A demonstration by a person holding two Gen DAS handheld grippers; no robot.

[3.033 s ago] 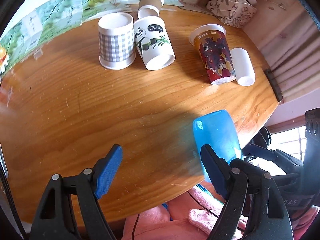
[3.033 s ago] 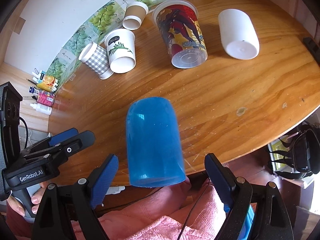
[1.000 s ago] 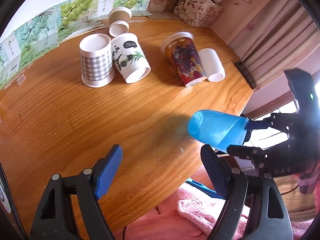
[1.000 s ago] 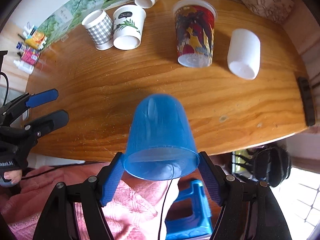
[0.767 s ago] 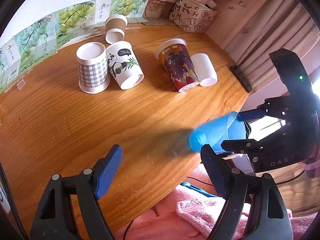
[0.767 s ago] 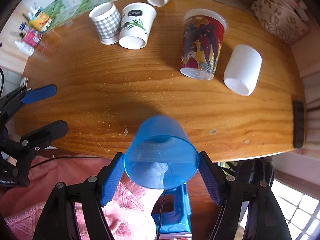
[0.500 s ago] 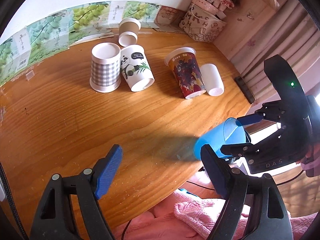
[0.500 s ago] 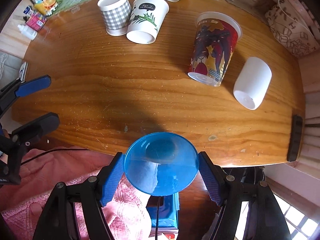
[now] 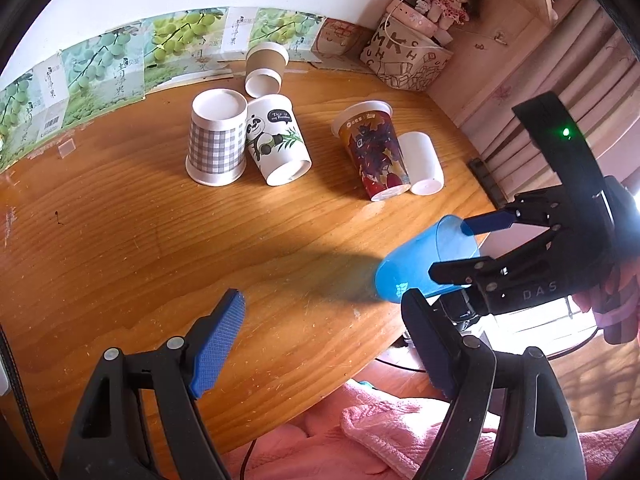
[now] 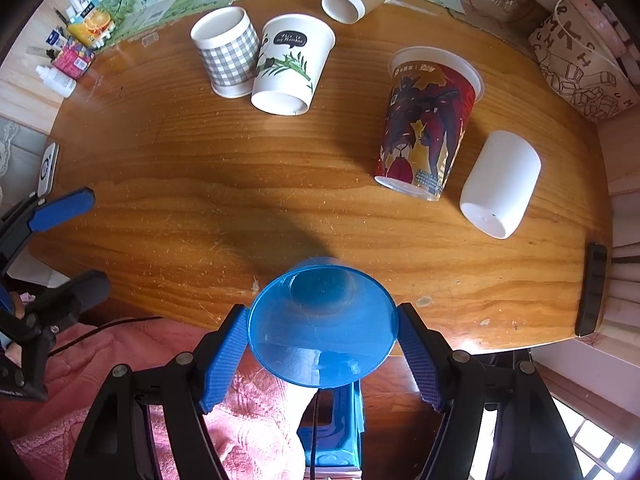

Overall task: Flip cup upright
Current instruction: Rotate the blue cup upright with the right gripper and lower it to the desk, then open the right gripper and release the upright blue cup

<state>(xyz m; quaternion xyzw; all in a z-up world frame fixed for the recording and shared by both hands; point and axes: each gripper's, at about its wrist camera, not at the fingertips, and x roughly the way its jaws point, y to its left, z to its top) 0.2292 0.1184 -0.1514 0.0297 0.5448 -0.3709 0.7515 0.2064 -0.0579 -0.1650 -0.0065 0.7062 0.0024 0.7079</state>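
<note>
With the cup (image 10: 322, 328) pinched between the right gripper (image 10: 322, 354) pads at its rim, tilted base-forward toward the table (image 10: 200, 184), mouth open to the wrist camera. Gripped across the widest part, probably so the wrist can roll it base-down without slipping. Seen from the left view, the cup (image 9: 424, 264) hanging at the table's (image 9: 160, 248) near edge, base lower than mouth, apparently just clear of the wood though contact cannot be ruled out. Judged partway through the flip: still to be levelled, lowered and released.

Left gripper (image 9: 320, 344) spread wide and empty, hovering over bare wood with nothing between its pads, seemingly kept aside as a spare.

Well ahead of the fingers, other cups: checked cup (image 10: 226, 50) upright, panda cup (image 10: 292, 64) leaning against it, red cup (image 10: 428, 120) and white cup (image 10: 500, 182) on their sides. Room enough near the edge to set down without crowding these.
</note>
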